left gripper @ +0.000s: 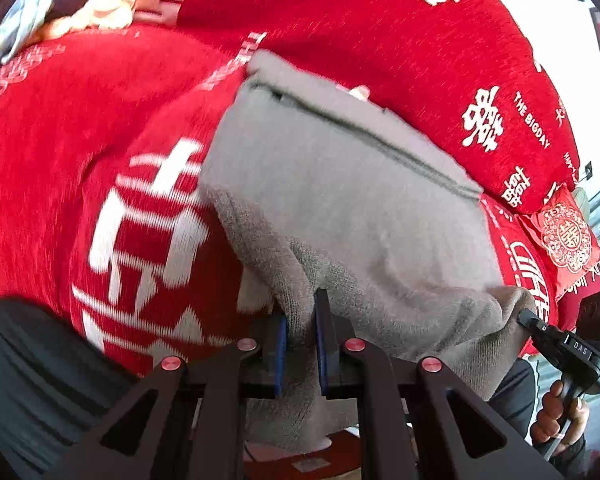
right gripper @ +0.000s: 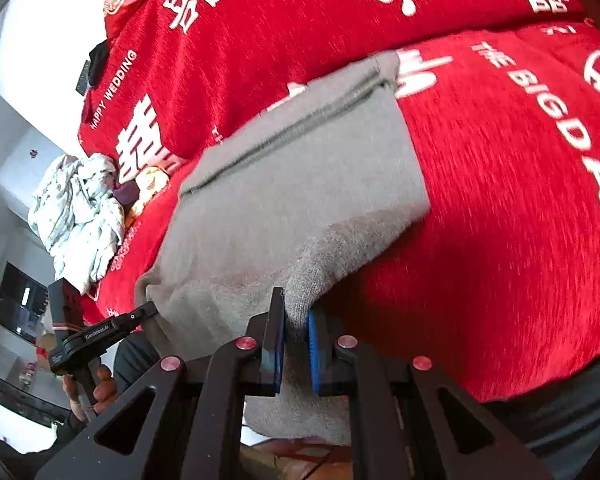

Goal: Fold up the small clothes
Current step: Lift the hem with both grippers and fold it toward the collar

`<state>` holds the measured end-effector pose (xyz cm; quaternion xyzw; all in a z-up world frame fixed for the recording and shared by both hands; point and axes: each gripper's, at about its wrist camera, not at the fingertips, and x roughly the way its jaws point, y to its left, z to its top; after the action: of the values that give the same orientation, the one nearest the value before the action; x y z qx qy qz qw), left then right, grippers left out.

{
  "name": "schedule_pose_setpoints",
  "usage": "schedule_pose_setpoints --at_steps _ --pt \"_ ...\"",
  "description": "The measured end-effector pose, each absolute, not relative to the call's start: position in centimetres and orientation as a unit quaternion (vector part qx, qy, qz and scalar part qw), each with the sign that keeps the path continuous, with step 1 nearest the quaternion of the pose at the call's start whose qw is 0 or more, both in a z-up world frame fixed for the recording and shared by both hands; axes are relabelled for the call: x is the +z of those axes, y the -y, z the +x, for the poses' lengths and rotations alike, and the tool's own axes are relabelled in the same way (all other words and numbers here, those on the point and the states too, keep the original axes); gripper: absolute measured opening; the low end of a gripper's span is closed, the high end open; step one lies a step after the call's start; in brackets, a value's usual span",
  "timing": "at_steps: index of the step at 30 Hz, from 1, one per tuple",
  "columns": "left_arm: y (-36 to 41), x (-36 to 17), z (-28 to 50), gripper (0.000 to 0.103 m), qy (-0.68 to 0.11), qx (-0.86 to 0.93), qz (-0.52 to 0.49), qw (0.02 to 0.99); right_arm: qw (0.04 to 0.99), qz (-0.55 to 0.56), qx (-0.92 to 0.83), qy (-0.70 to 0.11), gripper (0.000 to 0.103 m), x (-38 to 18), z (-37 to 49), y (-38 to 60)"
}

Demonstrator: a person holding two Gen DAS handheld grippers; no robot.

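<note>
A grey knit garment [left gripper: 340,200] with a zip line lies spread on a red bedspread [left gripper: 80,120] printed with white characters. My left gripper [left gripper: 300,309] is shut on the garment's near left corner, and the fabric bunches between its blue pads. In the same view my right gripper [left gripper: 525,316] pinches the other near corner, with a hand [left gripper: 560,416] on its handle. From the right wrist, the right gripper [right gripper: 296,308] is shut on a corner of the grey garment [right gripper: 300,168]. The left gripper [right gripper: 151,309] grips the far near-edge corner. The near hem is raised off the bed.
A crumpled pale cloth pile [right gripper: 80,208] lies at the bed's left side beside a small yellowish item [right gripper: 152,180]. A red embroidered cushion [left gripper: 564,236] sits at the right end. A dark object [right gripper: 94,66] rests far back. Dark clothing of the person fills the lower corners.
</note>
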<state>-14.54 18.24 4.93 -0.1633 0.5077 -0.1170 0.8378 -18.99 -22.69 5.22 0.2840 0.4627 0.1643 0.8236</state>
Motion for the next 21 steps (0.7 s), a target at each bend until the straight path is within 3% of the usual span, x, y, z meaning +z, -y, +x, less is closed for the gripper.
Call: schedule_pose_setpoints --at_steps 7,21 --pt "-19.0 6.4 -14.2 0.013 -0.501 -0.133 -0.173 0.838 0.831 0.293 0.173 -0.44 0.011 7.3 -18.4 23.3" --pt "-21.3 2.5 -17.4 0.013 -0.548 -0.104 -0.22 0.801 0.815 0.294 0.173 -0.469 0.011 5.6 -20.1 22.2"
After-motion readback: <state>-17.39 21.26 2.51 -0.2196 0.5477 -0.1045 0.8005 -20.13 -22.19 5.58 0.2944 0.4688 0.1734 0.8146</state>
